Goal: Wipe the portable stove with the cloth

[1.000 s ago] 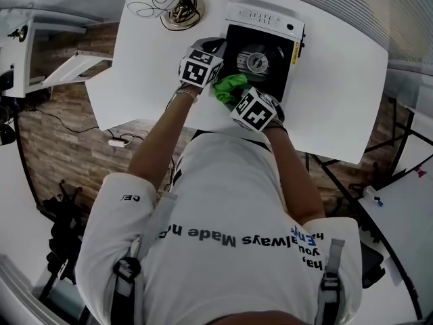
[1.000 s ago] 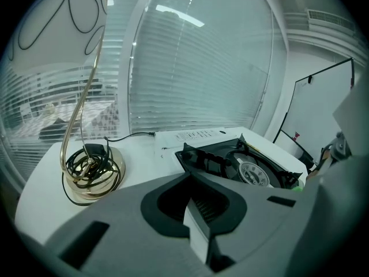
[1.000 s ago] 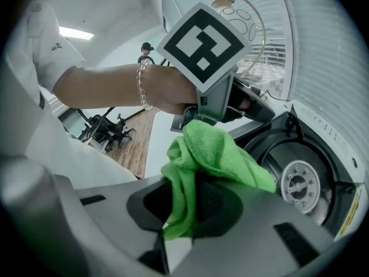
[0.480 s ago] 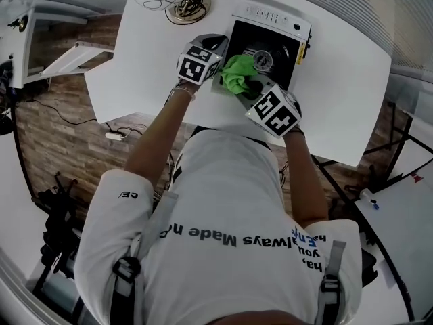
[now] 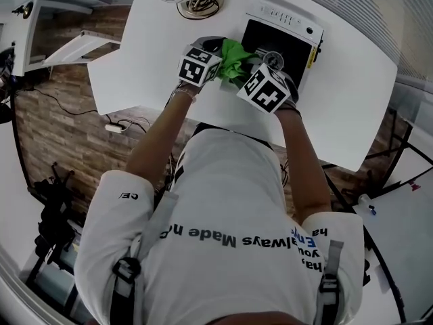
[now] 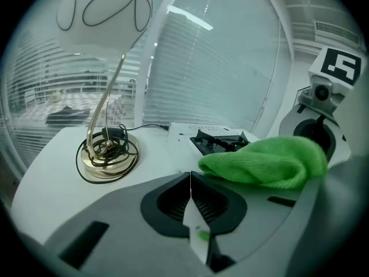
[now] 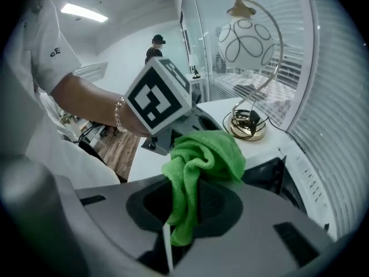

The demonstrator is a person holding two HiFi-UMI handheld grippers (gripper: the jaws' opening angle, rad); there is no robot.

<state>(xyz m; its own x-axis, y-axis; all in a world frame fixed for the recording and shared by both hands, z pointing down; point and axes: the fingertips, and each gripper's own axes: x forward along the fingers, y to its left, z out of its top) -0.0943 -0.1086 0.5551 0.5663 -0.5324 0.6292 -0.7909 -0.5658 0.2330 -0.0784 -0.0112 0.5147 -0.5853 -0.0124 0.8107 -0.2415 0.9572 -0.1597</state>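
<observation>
The portable stove (image 5: 292, 20), a white body with a black top, stands on the white table (image 5: 352, 93). My right gripper (image 5: 246, 70) is shut on the green cloth (image 5: 235, 58), which hangs bunched over the stove's near left corner. In the right gripper view the cloth (image 7: 199, 157) runs down between the jaws of the right gripper (image 7: 185, 196), with the stove's black top (image 7: 271, 175) just beyond. My left gripper (image 5: 211, 46) is shut on nothing, right beside the cloth at the stove's left edge. The left gripper (image 6: 190, 180) view shows the cloth (image 6: 265, 161) in front of the stove (image 6: 214, 138).
A brass lamp base (image 5: 199, 4) wound with black cable stands on the table left of the stove. Its patterned white shade (image 6: 104, 13) hangs above the base (image 6: 107, 152). Window blinds run behind the table. Wooden floor (image 5: 61, 134) lies past the table's left edge.
My right gripper has carried the green cloth from the stove's front edge away from me to its left corner, close to the left gripper. The left gripper has hardly moved.
</observation>
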